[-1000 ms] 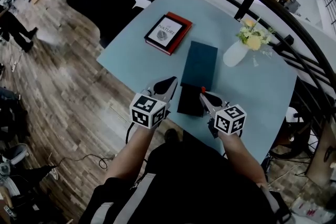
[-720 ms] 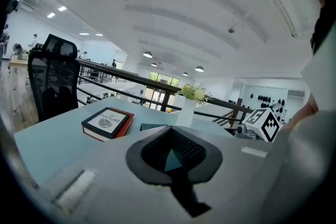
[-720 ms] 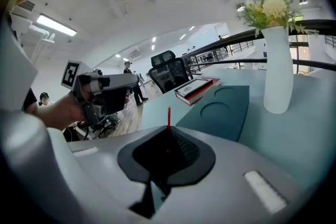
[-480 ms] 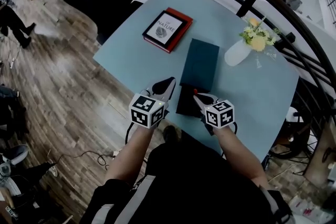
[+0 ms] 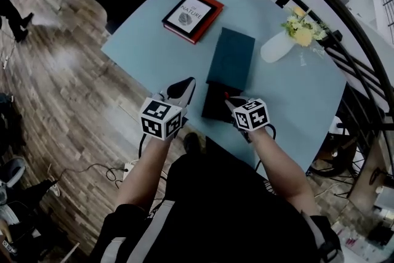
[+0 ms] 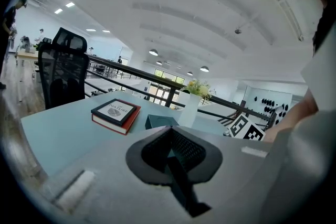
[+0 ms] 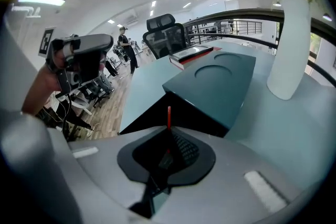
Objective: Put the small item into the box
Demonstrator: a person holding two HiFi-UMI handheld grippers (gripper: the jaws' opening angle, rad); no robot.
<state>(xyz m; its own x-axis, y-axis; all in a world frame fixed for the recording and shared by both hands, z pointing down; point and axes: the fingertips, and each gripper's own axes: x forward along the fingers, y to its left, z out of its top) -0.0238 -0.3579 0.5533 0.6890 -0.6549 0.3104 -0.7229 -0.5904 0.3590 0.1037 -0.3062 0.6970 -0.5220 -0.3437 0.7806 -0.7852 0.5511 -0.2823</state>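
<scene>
Right gripper view, tongs pinching red item, by black box

We record the left gripper with its fingers pressed together and nothing between them. Beyond them lies a pale blue worktop. On it we note a red-edged book at left, a teal box just beside it, and a white vase of flowers near the box. A marker cube shows at right, and a black chair stands at far left.
</scene>
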